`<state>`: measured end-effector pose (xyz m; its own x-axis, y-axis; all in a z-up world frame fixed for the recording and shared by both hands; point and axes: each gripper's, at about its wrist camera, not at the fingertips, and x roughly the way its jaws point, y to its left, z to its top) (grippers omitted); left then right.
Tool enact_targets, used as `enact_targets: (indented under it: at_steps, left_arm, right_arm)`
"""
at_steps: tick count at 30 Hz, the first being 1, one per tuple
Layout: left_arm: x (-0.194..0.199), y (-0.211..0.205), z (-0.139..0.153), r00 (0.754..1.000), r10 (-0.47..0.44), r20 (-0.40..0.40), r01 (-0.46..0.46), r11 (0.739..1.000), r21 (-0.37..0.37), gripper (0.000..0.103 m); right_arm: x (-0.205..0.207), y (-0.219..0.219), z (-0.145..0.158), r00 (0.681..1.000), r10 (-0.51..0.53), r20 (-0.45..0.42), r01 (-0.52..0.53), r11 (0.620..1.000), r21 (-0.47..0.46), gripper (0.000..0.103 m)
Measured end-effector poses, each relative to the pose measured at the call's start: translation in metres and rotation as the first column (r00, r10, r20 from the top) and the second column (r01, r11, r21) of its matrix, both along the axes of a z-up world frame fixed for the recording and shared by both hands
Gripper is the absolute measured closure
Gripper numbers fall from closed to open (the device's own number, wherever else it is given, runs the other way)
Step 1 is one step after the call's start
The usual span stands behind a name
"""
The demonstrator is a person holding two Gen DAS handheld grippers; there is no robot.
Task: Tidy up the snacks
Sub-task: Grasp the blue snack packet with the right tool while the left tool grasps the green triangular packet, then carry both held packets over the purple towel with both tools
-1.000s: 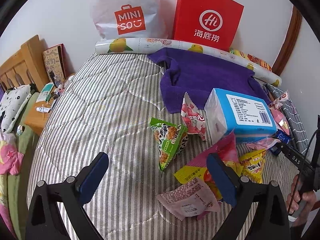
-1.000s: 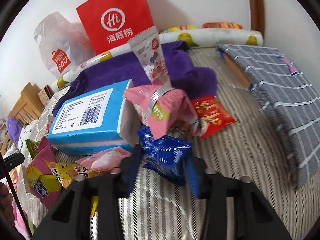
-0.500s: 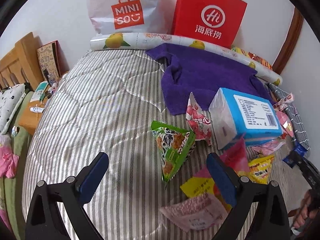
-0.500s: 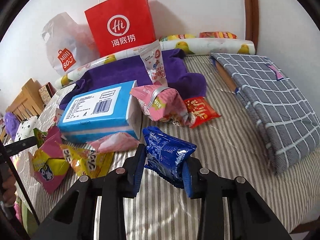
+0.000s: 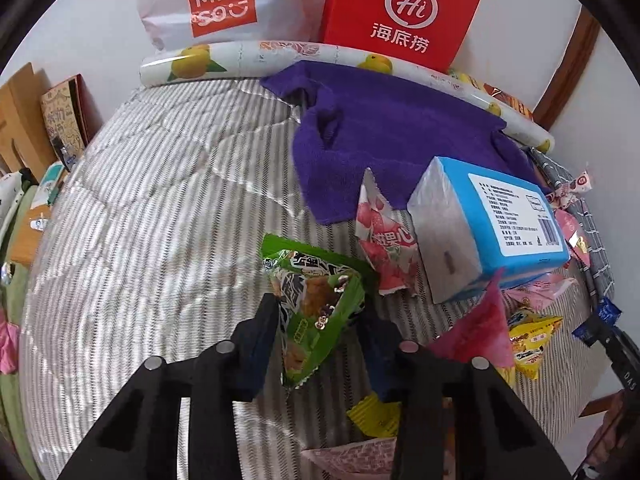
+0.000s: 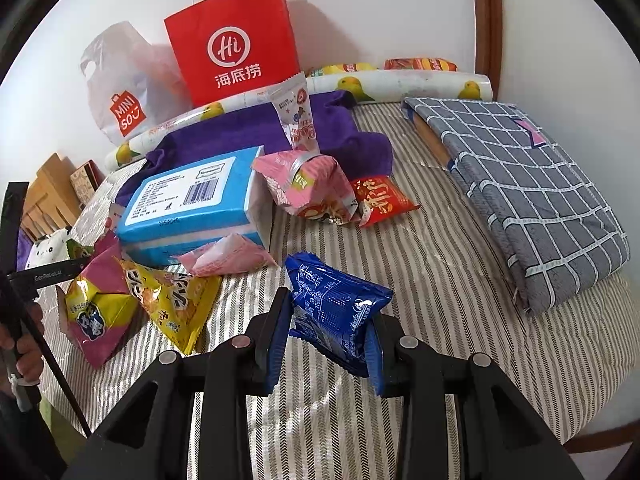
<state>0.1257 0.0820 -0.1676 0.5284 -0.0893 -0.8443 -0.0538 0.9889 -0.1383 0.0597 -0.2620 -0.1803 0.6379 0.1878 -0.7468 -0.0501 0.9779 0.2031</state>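
Two shopping bags are standing at the far wall: one white plastic bag (image 5: 216, 8) on the left and one red paper bag (image 5: 404, 12) on the right. One lemon-print roll (image 5: 248, 56), one purple towel (image 5: 400, 128), one blue tissue pack (image 5: 508, 208) and one grey checked cloth (image 6: 520, 184) are lying nearer. At least ten snack packets are showing, including one green packet (image 5: 316, 304) and one blue packet (image 6: 336, 312).

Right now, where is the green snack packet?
In the left wrist view the green snack packet sits low at centre, pinched between the left tongs, just left of the strawberry packet and the blue tissue box.
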Motion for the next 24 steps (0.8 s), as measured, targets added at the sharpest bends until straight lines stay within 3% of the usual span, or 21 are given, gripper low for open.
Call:
enact_targets:
  at_steps: [3,15,24]
  left_arm:
    - [-0.006,0.009,0.004,1.0,0.029,-0.005,-0.029,0.999,0.022,0.071]
    - [-0.037,0.037,0.039,0.995,0.089,0.041,-0.089,0.996,-0.004,0.074]
    - [-0.046,0.015,0.072,0.995,0.037,0.089,-0.036,0.999,-0.012,0.074]
  right_arm:
    - [0.002,0.002,0.005,1.0,0.001,0.002,-0.001,1.0,0.003,0.069]
    - [0.0,0.022,0.044,0.997,0.044,0.057,-0.046,0.999,0.025,0.069]
    - [-0.002,0.027,0.065,0.997,0.032,0.077,-0.033,0.999,0.013,0.069]
